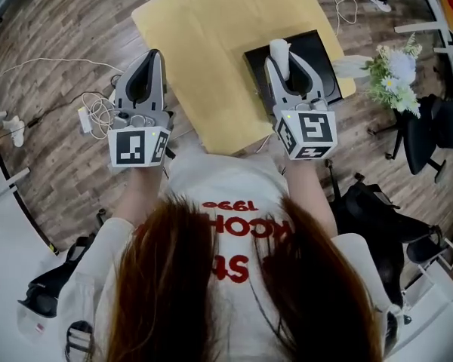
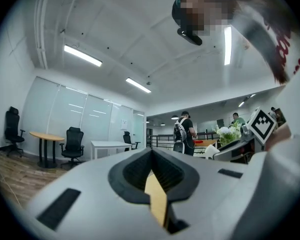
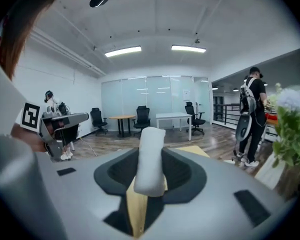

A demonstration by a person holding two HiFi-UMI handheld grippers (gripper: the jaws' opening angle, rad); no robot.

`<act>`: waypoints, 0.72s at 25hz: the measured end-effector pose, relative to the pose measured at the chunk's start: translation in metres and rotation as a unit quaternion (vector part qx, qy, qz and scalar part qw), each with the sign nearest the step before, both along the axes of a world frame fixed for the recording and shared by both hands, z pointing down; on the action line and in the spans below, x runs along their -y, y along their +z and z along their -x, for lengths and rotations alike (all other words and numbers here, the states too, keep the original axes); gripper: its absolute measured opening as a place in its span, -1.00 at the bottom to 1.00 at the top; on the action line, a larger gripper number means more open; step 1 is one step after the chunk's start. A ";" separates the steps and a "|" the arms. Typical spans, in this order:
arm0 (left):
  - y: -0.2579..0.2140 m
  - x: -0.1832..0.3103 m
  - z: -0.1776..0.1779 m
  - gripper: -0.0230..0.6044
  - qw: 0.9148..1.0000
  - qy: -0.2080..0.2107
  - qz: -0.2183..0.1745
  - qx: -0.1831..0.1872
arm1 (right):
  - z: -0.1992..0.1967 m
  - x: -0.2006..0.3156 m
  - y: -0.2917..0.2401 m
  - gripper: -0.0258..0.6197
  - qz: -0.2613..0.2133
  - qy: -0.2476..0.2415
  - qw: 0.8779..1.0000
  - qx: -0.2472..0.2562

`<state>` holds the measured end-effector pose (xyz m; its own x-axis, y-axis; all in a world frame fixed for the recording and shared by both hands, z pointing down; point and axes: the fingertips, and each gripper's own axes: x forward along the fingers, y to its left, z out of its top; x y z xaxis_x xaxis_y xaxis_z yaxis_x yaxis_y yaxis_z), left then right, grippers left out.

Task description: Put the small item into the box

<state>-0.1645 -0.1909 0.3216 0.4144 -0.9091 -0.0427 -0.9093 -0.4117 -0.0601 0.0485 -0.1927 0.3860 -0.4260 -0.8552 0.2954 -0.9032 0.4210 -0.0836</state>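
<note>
Two-handed scene at the yellow worktop [image 1: 204, 44]: right gripper [image 1: 281, 65], jaws clamped on the small white item [image 3: 150, 149], over the black box [image 1: 323, 59]; left gripper [image 1: 154, 54], jaws pressed together and empty, beside the worktop's left edge, above wooden floor [image 1: 60, 21]

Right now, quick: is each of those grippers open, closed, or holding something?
The left gripper: closed, nothing between its jaws.
The right gripper: closed on the small white item.
</note>
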 end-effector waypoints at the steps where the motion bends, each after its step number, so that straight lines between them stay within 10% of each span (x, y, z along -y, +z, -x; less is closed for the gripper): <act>1: 0.003 0.001 -0.005 -0.91 1.000 0.005 0.004 -0.001 | -0.010 -0.002 0.009 -0.48 0.011 0.009 1.000 -0.007; 18: 0.065 0.001 -0.043 -0.91 0.996 0.039 0.077 0.025 | -0.055 -0.030 0.183 -0.44 0.218 0.034 0.973 -0.072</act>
<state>-0.1210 -0.1922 0.3867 0.4823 -0.8680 0.1179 -0.8715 -0.4891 -0.0357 0.1037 -0.1625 0.5694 -0.2998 -0.6603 0.6885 -0.9433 0.3129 -0.1107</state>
